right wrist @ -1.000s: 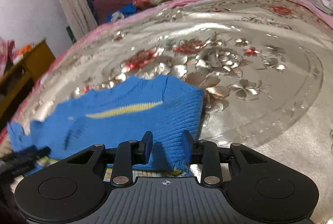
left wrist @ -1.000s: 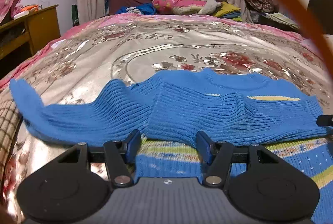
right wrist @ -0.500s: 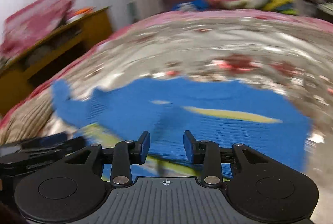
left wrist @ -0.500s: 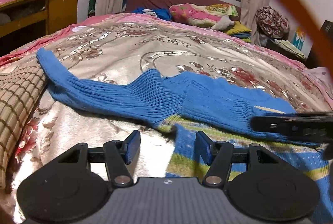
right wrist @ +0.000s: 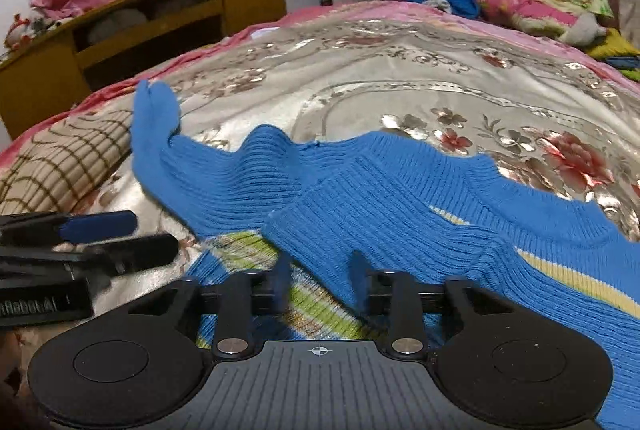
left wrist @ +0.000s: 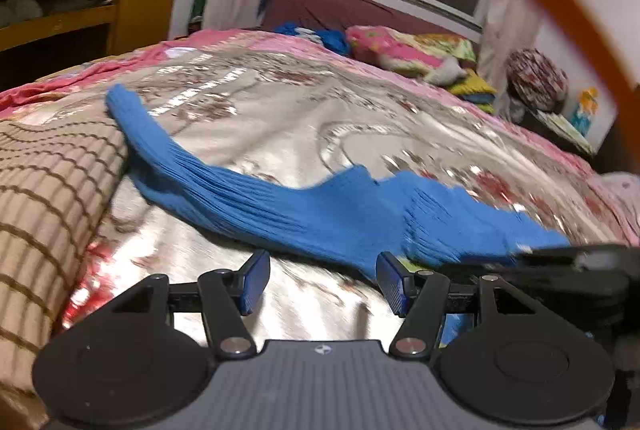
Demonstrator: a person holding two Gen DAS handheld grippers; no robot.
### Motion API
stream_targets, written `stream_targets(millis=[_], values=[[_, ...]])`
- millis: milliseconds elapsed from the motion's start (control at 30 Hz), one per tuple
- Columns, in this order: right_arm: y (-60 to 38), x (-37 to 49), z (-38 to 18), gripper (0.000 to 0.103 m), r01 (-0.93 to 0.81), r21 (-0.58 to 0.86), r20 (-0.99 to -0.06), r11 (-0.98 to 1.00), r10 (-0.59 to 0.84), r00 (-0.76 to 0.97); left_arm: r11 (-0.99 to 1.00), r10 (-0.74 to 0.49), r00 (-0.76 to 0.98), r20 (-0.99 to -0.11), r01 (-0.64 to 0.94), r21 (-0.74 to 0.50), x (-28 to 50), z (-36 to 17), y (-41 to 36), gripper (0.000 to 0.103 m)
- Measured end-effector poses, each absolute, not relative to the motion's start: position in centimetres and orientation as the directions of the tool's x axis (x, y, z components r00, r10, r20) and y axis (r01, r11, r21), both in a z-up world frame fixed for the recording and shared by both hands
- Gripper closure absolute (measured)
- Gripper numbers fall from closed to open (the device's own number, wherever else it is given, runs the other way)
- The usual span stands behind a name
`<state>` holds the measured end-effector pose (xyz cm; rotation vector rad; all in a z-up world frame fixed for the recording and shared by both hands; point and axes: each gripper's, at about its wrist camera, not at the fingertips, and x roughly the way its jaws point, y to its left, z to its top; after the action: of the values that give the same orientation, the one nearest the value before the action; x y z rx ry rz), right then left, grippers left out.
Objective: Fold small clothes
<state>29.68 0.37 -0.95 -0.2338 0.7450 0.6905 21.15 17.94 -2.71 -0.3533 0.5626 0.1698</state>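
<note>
One soft, floppy blue sweater (right wrist: 360, 198) on the bed (right wrist: 400, 70); we'd pinch its outstretched sleeve (right wrist: 154, 126), left gripper (left wrist: 318, 284) released, right gripper (right wrist: 320, 282) half-closed on nothing

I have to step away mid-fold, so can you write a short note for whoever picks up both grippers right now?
Left hand-held gripper: open, empty, low over the shiny floral bedspread beside the sweater.
Right hand-held gripper: jaws have just been closing, not gripping; the blue ribbed knit sweater lies past its fingertips.
Done: one sleeve is folded across the body.
Left: the other sleeve lies stretched toward the brown checked blanket; fold it in, then fold the body.
</note>
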Motion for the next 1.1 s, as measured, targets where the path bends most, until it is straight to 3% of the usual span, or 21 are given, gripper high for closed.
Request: stream_targets(millis=[167, 400, 800, 1100], values=[[0.5, 29.4, -0.4, 0.089, -0.647, 0.03, -0.692, 0.762, 0.483, 0.536, 0.901, 0.118, 0.836, -0.536, -0.317, -0.296, 21.0, -2.4, 20.4, 0.039], [0.7, 29.8, -0.2, 0.084, -0.632, 0.066, -0.718, 0.772, 0.477, 0.507, 0.828, 0.157, 0.825, -0.543, -0.409, -0.382, 21.9, -2.1, 25.0, 0.039], [0.9, 29.4, 0.7, 0.084, -0.632, 0.154, -0.675, 0.759, 0.548, 0.494, 0.744, 0.21, 0.734, -0.646, -0.548, -0.381, 28.7, -2.8, 31.4, 0.039], [0.4, 30.0, 1.1, 0.084, -0.628, 0.196, -0.657, 0.753, 0.576, 0.486, 0.675, 0.269, 0.728, -0.63, -0.61, -0.416, 29.7, -2.6, 33.4, 0.045]])
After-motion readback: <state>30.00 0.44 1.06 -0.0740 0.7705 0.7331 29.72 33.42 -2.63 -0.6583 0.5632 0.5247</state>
